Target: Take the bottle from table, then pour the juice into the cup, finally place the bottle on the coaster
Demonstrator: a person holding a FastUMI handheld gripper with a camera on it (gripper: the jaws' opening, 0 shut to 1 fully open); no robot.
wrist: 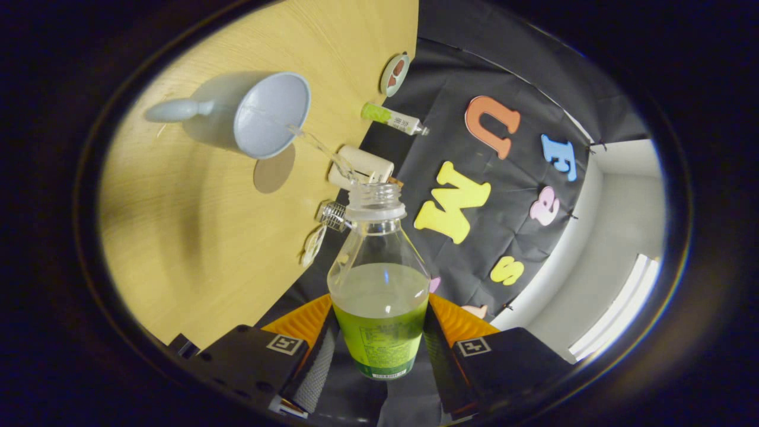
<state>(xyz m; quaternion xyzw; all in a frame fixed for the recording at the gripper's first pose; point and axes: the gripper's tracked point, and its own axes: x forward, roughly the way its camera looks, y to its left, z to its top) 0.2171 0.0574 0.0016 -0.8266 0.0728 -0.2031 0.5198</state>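
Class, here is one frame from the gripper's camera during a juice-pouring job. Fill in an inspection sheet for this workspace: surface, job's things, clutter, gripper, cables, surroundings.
Surface: light wooden table.
Job's things: uncapped bottle, tilted, thin stream running into the pale blue cup; round coaster near the table's far edge.
Clutter: small green tube, cream container, clear vial.
Gripper: gripper shut on the bottle's labelled base.
Cables: nothing seen.
Surroundings: black cloth wall, white wall.

bottle label: small print, unreadable
tube beyond bottle, label: unreadable
gripper fingers: square markers, no text
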